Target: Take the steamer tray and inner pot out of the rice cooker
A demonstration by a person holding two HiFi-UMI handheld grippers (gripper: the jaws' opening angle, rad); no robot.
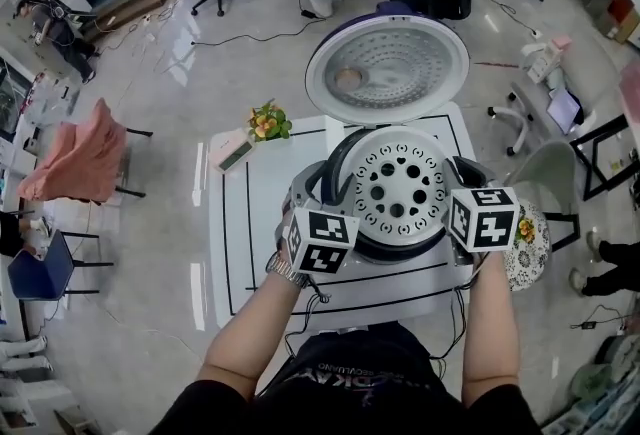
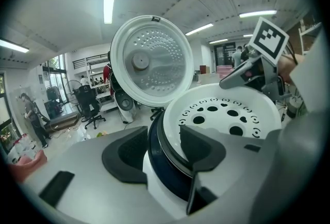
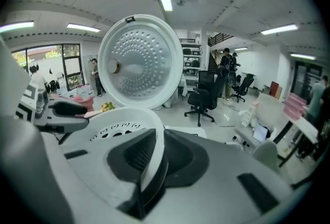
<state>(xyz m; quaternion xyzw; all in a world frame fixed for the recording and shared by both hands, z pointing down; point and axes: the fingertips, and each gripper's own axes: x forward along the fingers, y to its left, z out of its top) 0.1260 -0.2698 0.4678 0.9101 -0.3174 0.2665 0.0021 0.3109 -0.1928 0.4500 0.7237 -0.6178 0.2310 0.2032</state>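
The rice cooker (image 1: pixel 396 251) stands on the white table with its lid (image 1: pixel 387 66) swung up and back. The white steamer tray (image 1: pixel 400 185), full of round holes, sits in its mouth; the inner pot is hidden under it except for a dark rim (image 2: pixel 161 147). My left gripper (image 1: pixel 322 191) straddles the cooker's left rim, one pad outside the wall and one inside the tray, jaws (image 2: pixel 165 151) standing wide. My right gripper (image 1: pixel 462 185) is at the right rim, with its pads pinching the tray's white edge (image 3: pixel 154 145).
The table (image 1: pixel 240 253) has black lines on it, a small bunch of flowers (image 1: pixel 267 121) and a small white device (image 1: pixel 233 151) at its far left. A flowered round thing (image 1: pixel 528 243) lies at the table's right edge. Office chairs and cables stand on the floor around.
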